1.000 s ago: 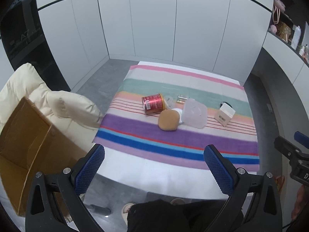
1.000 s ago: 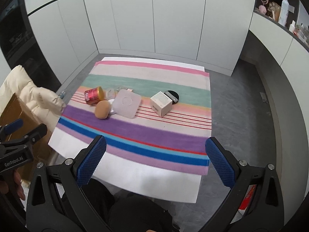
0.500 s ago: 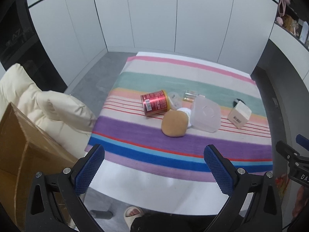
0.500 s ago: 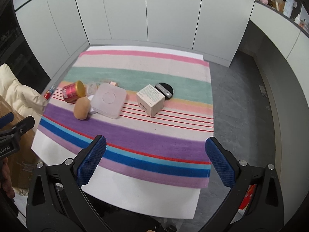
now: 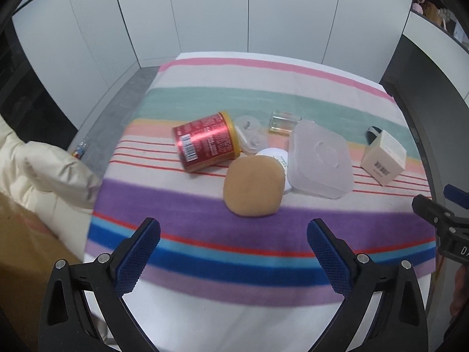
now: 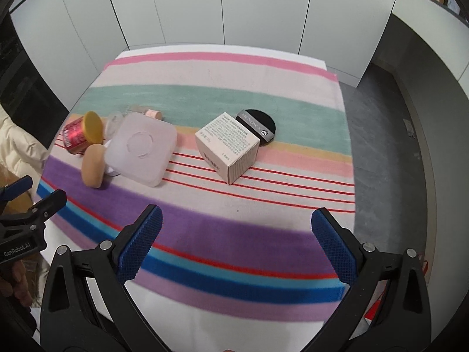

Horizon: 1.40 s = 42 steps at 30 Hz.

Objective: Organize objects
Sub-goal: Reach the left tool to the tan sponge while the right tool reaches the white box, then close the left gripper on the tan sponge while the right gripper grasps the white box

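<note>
On a striped cloth [image 5: 205, 264] lie a red can [image 5: 206, 142] on its side, a tan sponge [image 5: 253, 190], a frosted square box [image 5: 321, 158], a small glass bottle [image 5: 283, 121], a clear case [image 5: 250, 136] and a white carton [image 5: 384, 158]. My left gripper [image 5: 233, 259] hangs open above the near stripes, just short of the sponge. In the right wrist view the carton [image 6: 227, 146] stands beside a black round puff [image 6: 259, 126], and my right gripper [image 6: 234, 252] is open over the purple stripe, empty.
A cream padded jacket [image 5: 38, 170] and a cardboard box [image 5: 26, 252] sit left of the table. White cabinet doors [image 5: 234, 11] close off the far side. Grey floor [image 6: 395, 152] runs along the right, with shelves [image 5: 433, 8] at upper right.
Both grippers have moved forward and lower toward the table, so the objects look larger. Nothing on the cloth has moved, and both grippers stay open.
</note>
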Available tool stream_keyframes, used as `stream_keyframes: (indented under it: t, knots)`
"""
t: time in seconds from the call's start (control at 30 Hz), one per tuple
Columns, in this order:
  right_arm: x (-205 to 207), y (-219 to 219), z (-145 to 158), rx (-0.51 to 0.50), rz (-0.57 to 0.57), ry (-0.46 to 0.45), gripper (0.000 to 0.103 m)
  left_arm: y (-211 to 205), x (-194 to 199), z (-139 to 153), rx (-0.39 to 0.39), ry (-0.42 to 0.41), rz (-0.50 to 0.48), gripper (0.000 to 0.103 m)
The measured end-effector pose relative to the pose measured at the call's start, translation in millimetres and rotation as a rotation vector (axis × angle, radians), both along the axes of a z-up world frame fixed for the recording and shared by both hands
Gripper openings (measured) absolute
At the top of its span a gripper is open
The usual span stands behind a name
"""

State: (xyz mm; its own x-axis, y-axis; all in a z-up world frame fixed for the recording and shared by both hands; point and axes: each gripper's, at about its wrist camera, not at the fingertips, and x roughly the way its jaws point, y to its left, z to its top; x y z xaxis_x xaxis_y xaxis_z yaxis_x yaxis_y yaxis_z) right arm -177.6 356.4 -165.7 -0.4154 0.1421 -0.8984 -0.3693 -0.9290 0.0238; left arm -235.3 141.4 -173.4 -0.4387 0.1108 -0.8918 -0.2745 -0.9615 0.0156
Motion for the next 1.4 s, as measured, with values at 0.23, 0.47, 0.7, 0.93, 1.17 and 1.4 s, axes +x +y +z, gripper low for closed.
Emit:
stream_keyframes:
  t: [0.23,0.47,0.7,0.93,1.17,1.4]
  knots:
    - [-23.4,6.7,-31.3,-0.016,0.015,-0.018,0.103,2.0,-21.3,-30.0,0.024,-0.026,0.018,0.095]
    - [-41.0,14.5,-48.9,-0.05,-0.017,-0.018,0.103,10.6,-35.2,-46.3,0.061,-0.045,0.0,0.091]
    - [-59.7,16.0,-55.8,-0.05,-0.023,-0.012,0.103,14.7,-40.9,-51.9,0.111,-0.07,-0.032,0.065]
    - [-75.1,26.5,-58.5,-0.071,-0.032,0.007,0.074,19.3,-38.3,-46.4,0.096,-0.061,-0.041,0.059]
    - [-65.4,25.6,-43.6,-0.077,-0.026,0.047,0.068,19.5,-29.8,-35.5,0.082,-0.054,-0.048,0.058]
    - [-44.0,21.5,-22.2,-0.072,-0.031,0.041,0.068,19.9,-19.5,-13.8,0.074,-0.037,-0.055,0.058]
